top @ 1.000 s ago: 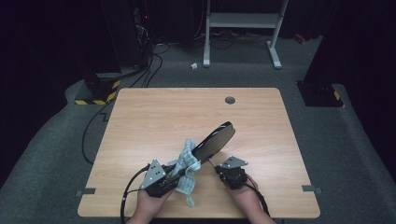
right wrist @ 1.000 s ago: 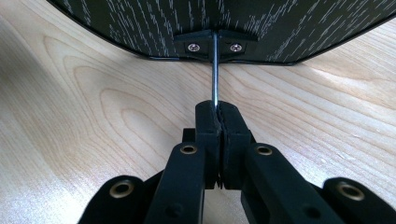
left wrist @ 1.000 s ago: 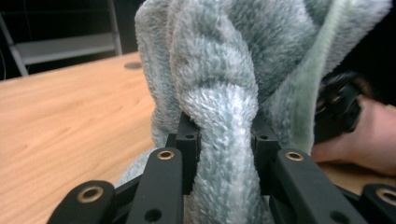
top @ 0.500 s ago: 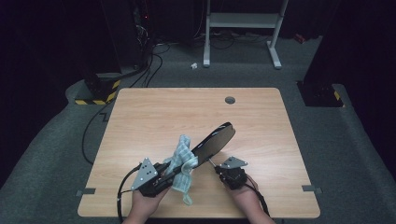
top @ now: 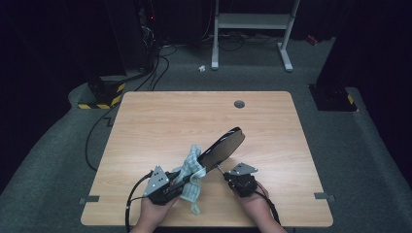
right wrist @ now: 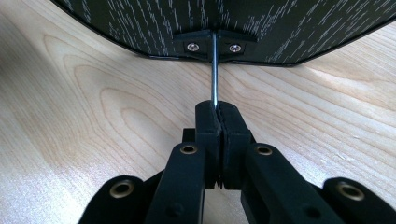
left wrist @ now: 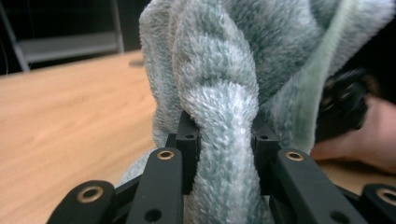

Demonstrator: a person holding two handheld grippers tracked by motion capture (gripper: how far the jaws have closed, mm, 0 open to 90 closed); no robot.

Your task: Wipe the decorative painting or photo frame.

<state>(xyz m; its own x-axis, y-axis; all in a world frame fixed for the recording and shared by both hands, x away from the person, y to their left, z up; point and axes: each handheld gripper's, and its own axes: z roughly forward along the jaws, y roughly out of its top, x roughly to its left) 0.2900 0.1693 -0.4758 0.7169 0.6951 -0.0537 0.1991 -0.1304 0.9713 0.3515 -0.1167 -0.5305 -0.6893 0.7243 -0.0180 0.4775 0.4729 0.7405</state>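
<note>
A black oval panel (top: 224, 144) tilts up off the wooden table (top: 165, 121) on a thin metal rod (right wrist: 214, 70). The rod is fixed to the panel's wood-grain back (right wrist: 261, 23) by a small screwed bracket (right wrist: 212, 44). My right gripper (right wrist: 217, 109) is shut on the rod's lower end, and sits at the near right (top: 226, 174). A fluffy pale-teal cloth (left wrist: 219, 93) is bunched between the pads of my left gripper (left wrist: 225, 135), which is shut on it. The cloth (top: 192, 167) lies against the panel's lower left edge, beside my left gripper (top: 187, 178).
A round grommet hole (top: 239, 104) sits near the table's far edge. Cables (top: 97, 136) trail on the grey floor at the left, beside a yellow-and-black striped block (top: 99, 99). A white frame (top: 250, 22) stands behind the table.
The left gripper and its cloth have shifted only slightly against the panel's edge. The right gripper and the panel have stayed still.
</note>
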